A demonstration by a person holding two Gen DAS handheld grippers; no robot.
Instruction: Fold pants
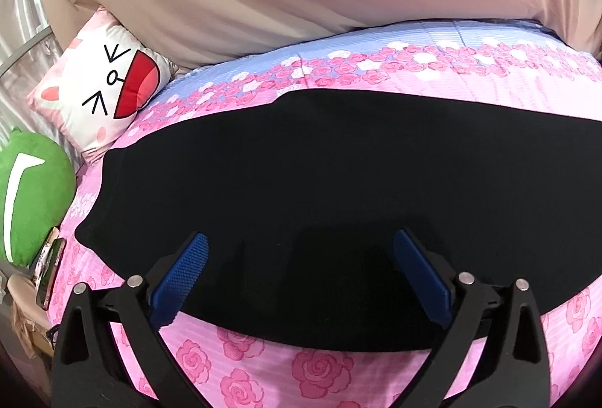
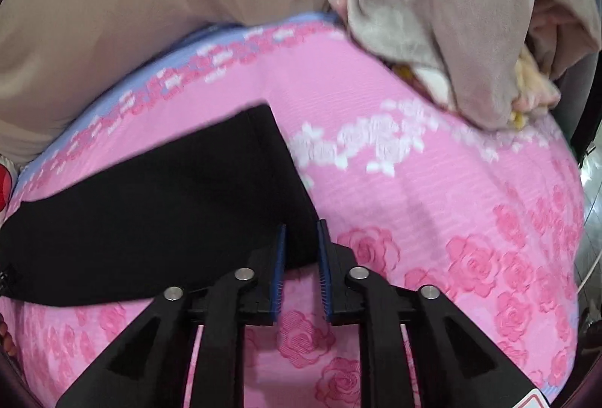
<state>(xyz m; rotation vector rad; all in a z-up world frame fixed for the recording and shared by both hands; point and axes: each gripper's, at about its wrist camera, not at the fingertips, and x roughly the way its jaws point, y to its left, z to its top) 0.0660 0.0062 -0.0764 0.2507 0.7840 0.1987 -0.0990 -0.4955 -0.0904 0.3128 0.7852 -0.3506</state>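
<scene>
On bedspread (image 1: 320, 370), black pants (image 1: 301, 182)

- I'm looking at a home bedroom: a bed under a pink rose-print sheet (image 1: 320, 370).
- Upper left of the frame, a cat-face pillow (image 1: 101, 84) and a green plush cushion (image 1: 30, 193).
- Upper right, rumpled beige bedding (image 2: 451, 12).

- Both views are evenly and softly lit, bright, with no hard shadows.
- Fisheye bending curves the bedspread (image 1: 338, 363) strongly; dark vignette fills the corners.
- The left wrist view is sharp; the black pants (image 1: 320, 182) show almost no detail.
- The right wrist view is motion-blurred, worst toward 12 and 2 o'clock.
- A faint shine at 3 o'clock there.
</scene>
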